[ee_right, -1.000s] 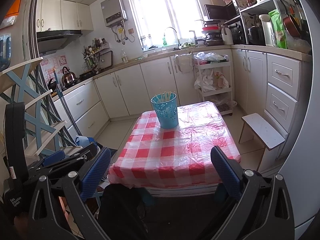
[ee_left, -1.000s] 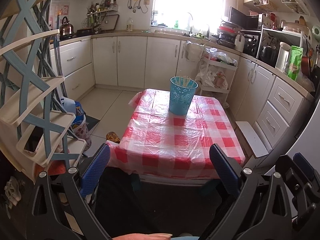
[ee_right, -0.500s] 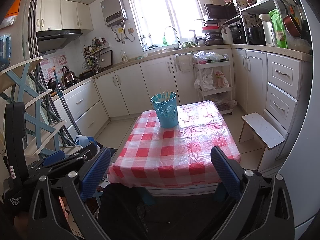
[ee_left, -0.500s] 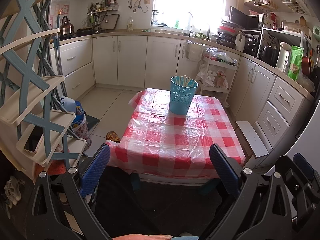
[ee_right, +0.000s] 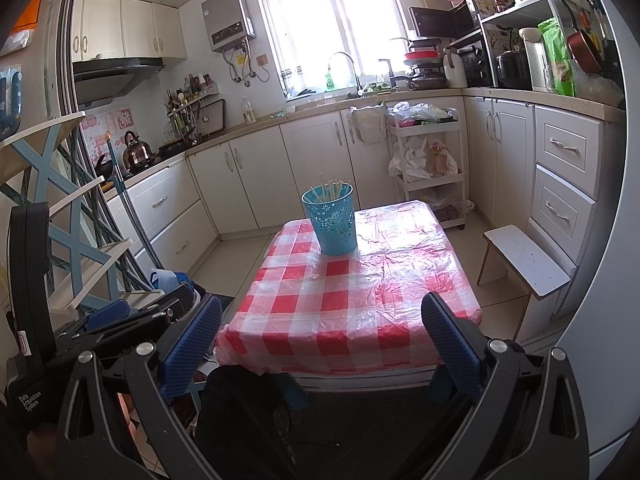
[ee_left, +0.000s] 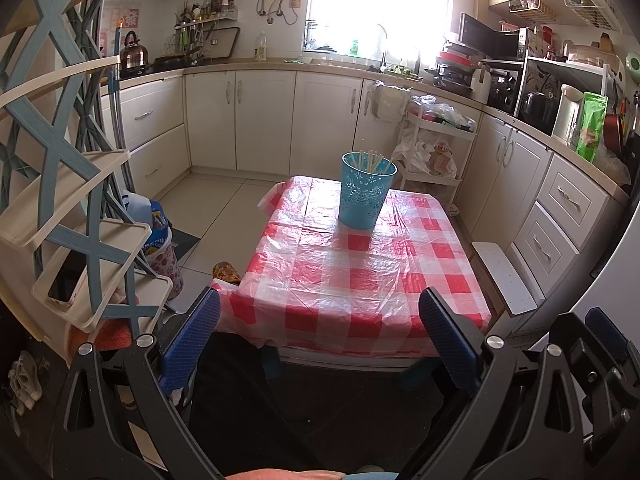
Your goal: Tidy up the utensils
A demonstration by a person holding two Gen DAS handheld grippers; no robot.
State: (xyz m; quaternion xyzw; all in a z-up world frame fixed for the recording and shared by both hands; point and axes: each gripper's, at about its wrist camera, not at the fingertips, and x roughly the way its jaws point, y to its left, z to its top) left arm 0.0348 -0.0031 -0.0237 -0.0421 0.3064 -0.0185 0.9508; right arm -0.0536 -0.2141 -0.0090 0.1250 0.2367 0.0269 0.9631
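Note:
A blue perforated cup [ee_left: 366, 192] stands near the far end of a table [ee_left: 360, 280] covered in red-and-white checked plastic. Several pale chopsticks [ee_left: 372, 160] stick up out of it. The right wrist view has the same cup [ee_right: 333, 220] and chopsticks [ee_right: 330, 191] on the table [ee_right: 352, 300]. My left gripper [ee_left: 320, 336] hangs open short of the table's near edge, nothing between its blue pads. My right gripper [ee_right: 320, 340] is open too, held back from the near edge, with the left gripper's body [ee_right: 120, 316] to its left.
A cream-and-blue tiered rack [ee_left: 64, 200] stands close on the left. A small white stool [ee_right: 524, 260] sits right of the table by the drawers. White cabinets and cluttered counters [ee_left: 240, 68] ring the room. A white trolley [ee_right: 428, 168] stands behind the table.

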